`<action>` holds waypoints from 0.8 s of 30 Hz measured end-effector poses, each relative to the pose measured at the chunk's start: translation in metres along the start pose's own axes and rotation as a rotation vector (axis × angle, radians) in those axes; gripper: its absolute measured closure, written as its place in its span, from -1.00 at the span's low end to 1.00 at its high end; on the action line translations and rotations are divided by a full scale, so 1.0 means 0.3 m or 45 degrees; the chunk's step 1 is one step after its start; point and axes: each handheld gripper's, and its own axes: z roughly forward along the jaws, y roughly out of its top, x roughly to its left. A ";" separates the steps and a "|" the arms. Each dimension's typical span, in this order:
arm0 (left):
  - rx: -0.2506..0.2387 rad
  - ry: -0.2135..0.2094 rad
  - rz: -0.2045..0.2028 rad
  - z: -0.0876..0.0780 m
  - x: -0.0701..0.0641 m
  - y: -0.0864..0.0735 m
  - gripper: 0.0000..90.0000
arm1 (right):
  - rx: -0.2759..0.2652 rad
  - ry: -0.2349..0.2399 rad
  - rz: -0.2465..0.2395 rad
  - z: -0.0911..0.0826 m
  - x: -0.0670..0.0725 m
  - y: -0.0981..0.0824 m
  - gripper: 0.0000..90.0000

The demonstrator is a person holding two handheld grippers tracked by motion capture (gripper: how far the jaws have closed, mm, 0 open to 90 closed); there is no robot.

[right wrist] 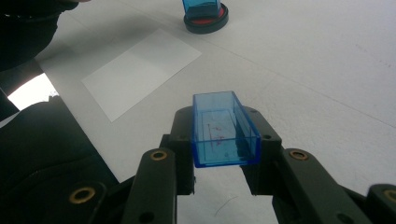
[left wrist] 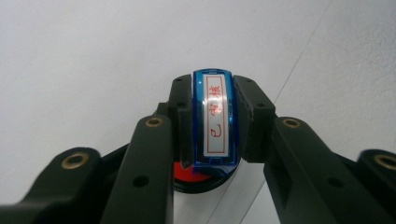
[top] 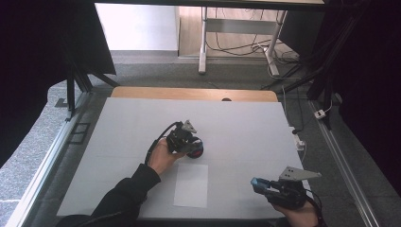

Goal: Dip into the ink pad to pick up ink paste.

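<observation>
Inking step, I reckon: left hand-held gripper (left wrist: 212, 126) is clamped on the blue plastic stamp (left wrist: 215, 119), which sits on the round black-rimmed red ink pad (left wrist: 198, 179). Right hand-held gripper (right wrist: 219, 140) pinches the clear blue rectangular cap (right wrist: 224, 130) above the surface (top: 236, 123); next move calls for lifting the stamp onto the white paper sheet (top: 191, 185).

High view looks forward and down on the surface (top: 142, 123); both gripper views sit close, sharing its white covering.

Two grippers: left gripper (top: 193, 144), right gripper (top: 257, 183). One blue stamp (left wrist: 215, 119), label in red characters. One blue clear cap (right wrist: 223, 128). One round red ink pad (right wrist: 206, 19), black rim. One white paper sheet (top: 191, 185). One bench (top: 236, 123).
</observation>
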 end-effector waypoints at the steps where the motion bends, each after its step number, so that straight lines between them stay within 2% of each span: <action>1: 0.000 -0.004 -0.006 -0.001 0.002 0.000 0.57 | 0.000 0.000 0.001 0.000 0.000 0.000 0.52; 9: -0.037 -0.018 -0.026 -0.035 0.008 0.009 0.57 | -0.001 0.001 -0.001 0.000 0.000 0.000 0.52; 24: -0.049 -0.078 -0.009 -0.087 -0.011 0.010 0.57 | -0.001 0.009 -0.011 -0.003 0.000 0.000 0.52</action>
